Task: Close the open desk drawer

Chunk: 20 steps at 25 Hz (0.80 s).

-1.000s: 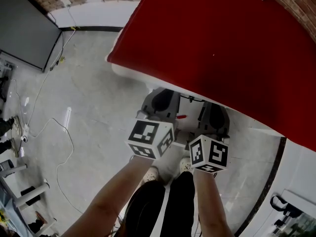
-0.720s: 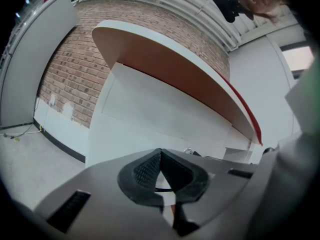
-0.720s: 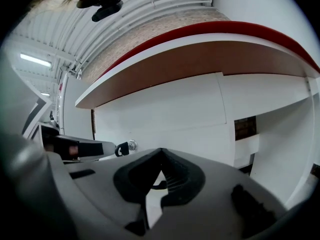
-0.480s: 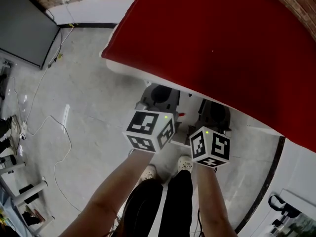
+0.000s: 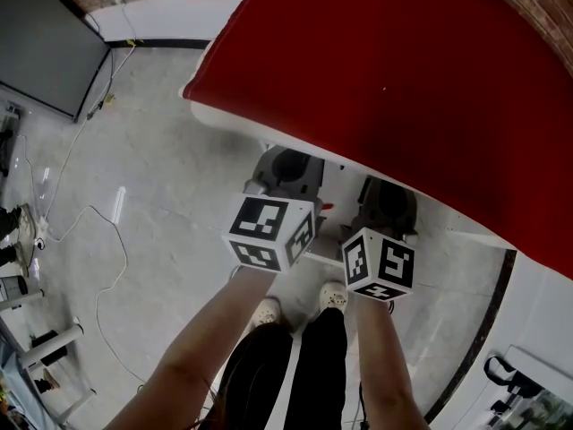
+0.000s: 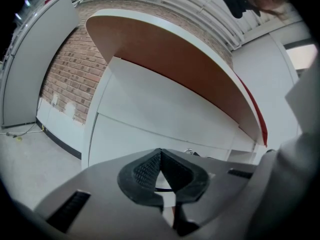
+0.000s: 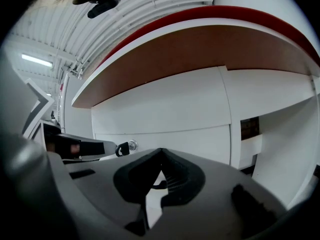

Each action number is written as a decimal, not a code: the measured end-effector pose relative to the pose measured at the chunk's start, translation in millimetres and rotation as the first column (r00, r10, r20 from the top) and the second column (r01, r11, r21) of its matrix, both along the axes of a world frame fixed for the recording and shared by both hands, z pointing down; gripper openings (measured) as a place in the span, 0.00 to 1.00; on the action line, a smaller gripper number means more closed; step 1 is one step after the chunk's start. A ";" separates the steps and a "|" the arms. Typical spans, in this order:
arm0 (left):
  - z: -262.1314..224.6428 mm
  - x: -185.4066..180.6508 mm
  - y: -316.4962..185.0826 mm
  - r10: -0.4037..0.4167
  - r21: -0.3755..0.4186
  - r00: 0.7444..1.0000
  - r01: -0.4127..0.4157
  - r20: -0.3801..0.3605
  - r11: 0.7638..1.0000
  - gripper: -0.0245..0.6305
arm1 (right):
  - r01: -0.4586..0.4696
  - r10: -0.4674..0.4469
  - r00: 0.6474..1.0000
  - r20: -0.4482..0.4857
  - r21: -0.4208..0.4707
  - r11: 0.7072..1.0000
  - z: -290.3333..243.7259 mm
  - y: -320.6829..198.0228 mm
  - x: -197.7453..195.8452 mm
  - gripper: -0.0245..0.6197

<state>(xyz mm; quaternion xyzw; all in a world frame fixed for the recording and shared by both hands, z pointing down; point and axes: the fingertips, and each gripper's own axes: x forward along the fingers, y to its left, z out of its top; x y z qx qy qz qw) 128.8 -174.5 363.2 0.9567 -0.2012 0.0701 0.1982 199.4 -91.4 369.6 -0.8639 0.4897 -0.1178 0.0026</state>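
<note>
While left tongs, right tongs pinch together, desk edge seemingly close.

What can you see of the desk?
The desk has a red top with a rounded corner, a white edge and a brownish underside overhanging white front panels. A silver lock with a dark key sits in one panel; a dark gap shows farther right. The left gripper and right gripper, shut and empty, face the front; contact is unclear.
</note>
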 end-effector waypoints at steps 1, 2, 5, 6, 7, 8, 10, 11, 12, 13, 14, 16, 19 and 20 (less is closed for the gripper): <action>0.6 -0.1 0.3 0.000 -0.006 1.000 0.000 0.001 1.000 0.05 | 0.006 -0.006 1.000 0.009 0.007 1.000 0.6 0.5 -0.2 0.05; 1.6 -0.7 1.2 0.000 -0.012 1.000 0.000 0.002 1.000 0.05 | 0.011 -0.011 1.000 0.017 0.011 1.000 1.7 1.6 -0.7 0.05; 1.4 -7.7 8.3 0.003 -0.015 1.000 -0.003 -0.002 1.000 0.05 | 0.010 -0.011 0.999 0.032 0.022 1.000 2.8 8.6 -5.5 0.05; -0.3 -11.2 12.2 0.006 -0.011 1.000 -0.006 -0.007 1.000 0.05 | 0.008 -0.009 0.999 0.035 0.026 1.000 2.2 11.5 -7.9 0.05; -1.8 -15.0 16.9 0.010 -0.007 1.000 -0.010 -0.010 1.000 0.05 | 0.008 -0.009 0.999 0.038 0.027 1.000 1.9 14.7 -10.5 0.05; -2.7 -19.2 22.0 0.012 -0.004 1.000 -0.012 -0.010 1.000 0.05 | 0.008 -0.009 0.999 0.041 0.024 1.000 1.9 18.5 -13.4 0.05; -4.0 -28.7 33.3 0.016 -0.001 1.000 -0.016 -0.006 1.000 0.05 | 0.002 -0.003 0.999 0.049 0.015 1.000 2.3 28.7 -19.9 0.05; -4.9 -34.2 38.8 0.018 0.001 1.000 -0.018 -0.004 1.000 0.05 | -0.003 0.002 0.998 0.056 0.012 1.000 2.3 34.3 -23.8 0.05; -5.8 -40.2 44.2 0.019 0.005 1.000 -0.019 -0.001 1.000 0.05 | -0.007 0.007 0.998 0.064 0.010 1.000 2.4 40.0 -28.5 0.05; -6.6 -46.8 49.9 0.019 0.008 1.000 -0.019 0.002 1.000 0.05 | -0.011 0.010 0.997 0.072 0.006 1.000 2.6 46.0 -34.0 0.05; -7.1 -53.4 56.1 0.021 0.011 1.000 -0.021 0.005 1.000 0.05 | -0.013 0.013 0.997 0.080 0.003 1.000 3.0 52.4 -40.2 0.05; -7.1 -65.5 69.5 0.030 0.018 0.999 -0.030 0.012 0.999 0.05 | -0.018 0.018 0.996 0.091 -0.005 1.000 3.7 64.8 -53.0 0.05; -5.5 -81.2 88.4 0.047 0.026 0.999 -0.048 0.022 0.999 0.05 | -0.016 0.017 0.997 0.077 -0.006 1.000 3.5 79.3 -72.3 0.05; -5.3 -85.9 93.7 0.049 0.025 0.999 -0.050 0.021 0.998 0.05 | -0.012 0.013 0.997 0.073 -0.004 1.000 3.2 82.6 -78.5 0.05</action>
